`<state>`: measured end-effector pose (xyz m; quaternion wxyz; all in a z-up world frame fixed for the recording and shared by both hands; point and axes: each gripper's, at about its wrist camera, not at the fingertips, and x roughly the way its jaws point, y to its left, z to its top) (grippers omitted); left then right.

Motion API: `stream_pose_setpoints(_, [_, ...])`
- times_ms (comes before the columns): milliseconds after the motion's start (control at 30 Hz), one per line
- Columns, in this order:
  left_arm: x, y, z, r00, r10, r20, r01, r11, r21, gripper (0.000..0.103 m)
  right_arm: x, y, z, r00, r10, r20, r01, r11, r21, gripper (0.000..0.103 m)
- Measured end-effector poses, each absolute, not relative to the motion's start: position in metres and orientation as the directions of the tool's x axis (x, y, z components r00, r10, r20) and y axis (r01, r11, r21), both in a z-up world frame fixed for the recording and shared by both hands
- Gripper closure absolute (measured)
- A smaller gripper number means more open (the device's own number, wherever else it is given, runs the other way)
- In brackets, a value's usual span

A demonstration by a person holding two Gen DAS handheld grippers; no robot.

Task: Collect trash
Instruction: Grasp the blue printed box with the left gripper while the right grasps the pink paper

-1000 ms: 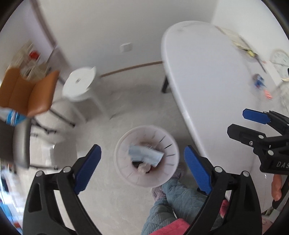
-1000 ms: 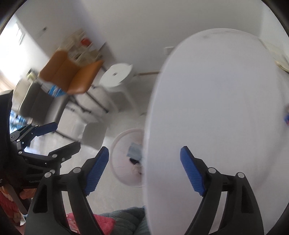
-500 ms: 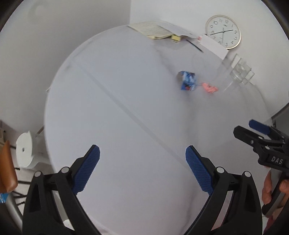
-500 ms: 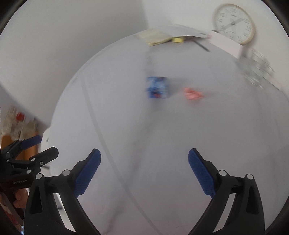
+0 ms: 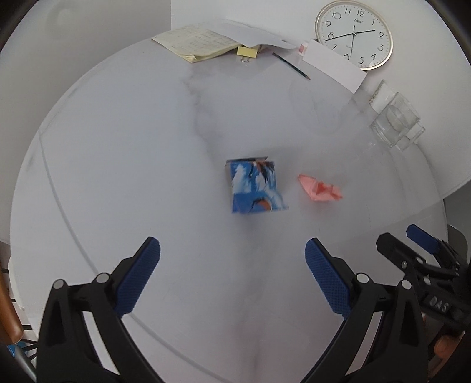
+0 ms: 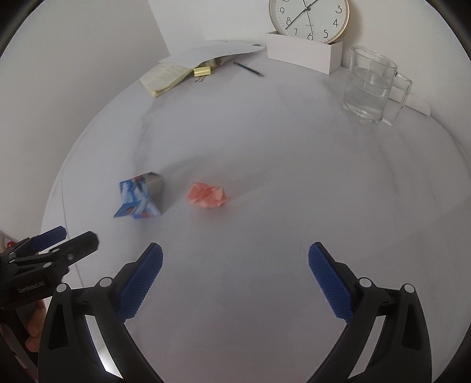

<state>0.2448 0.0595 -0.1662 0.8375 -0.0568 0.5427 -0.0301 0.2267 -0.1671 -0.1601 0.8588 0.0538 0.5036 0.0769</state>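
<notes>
A crumpled blue and white carton (image 5: 255,186) lies on the white round table (image 5: 147,153), and a crumpled pink paper (image 5: 320,188) lies just right of it. Both also show in the right wrist view, the carton (image 6: 138,199) left of the pink paper (image 6: 208,195). My left gripper (image 5: 232,275) is open and empty, above the table just short of the carton. My right gripper (image 6: 235,280) is open and empty, short of the pink paper. Each gripper shows at the edge of the other's view, the right one (image 5: 412,244) and the left one (image 6: 63,240).
At the table's far edge lie a yellow notepad (image 5: 197,44) under white sheets, a pencil (image 5: 291,66), a white box (image 6: 303,51) with a wall clock (image 6: 309,19) leaning behind it, and a glass jug of water (image 6: 371,85). An orange chair edge (image 5: 7,312) shows low left.
Both grippers have swung from the floor bin up over the table and moved closer to the carton and pink paper. Both stay open and empty.
</notes>
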Motion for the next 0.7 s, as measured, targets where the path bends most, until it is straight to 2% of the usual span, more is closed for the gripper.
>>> stream_pose_setpoints(433, [0.314,0.04,-0.217,0.362,-0.058,-0.93,-0.056,0.995,-0.083,0.011,0.262,-0.172,-0.189,0.475,0.15,-0.867,-0.102,0.988,0.115,0.004])
stream_pose_setpoints(567, [0.319,0.035,-0.222,0.354,-0.049,-0.934,-0.046,0.997,-0.07,0.034,0.266,-0.171,-0.194,0.469,0.157,-0.869,-0.095,0.987,0.127,0.004])
stream_pose_setpoints(633, [0.321,0.032,-0.222,0.362,-0.039,-0.931,-0.04,0.998,-0.057,0.041,0.266,-0.17,-0.194,0.472,0.16,-0.867,-0.097,0.987,0.129,0.004])
stream_pose_setpoints(700, [0.322,0.03,-0.22,0.367,-0.037,-0.93,-0.029,0.998,-0.051,0.054,0.266,-0.169,-0.193,0.474,0.161,-0.866,-0.099,0.987,0.129,0.004])
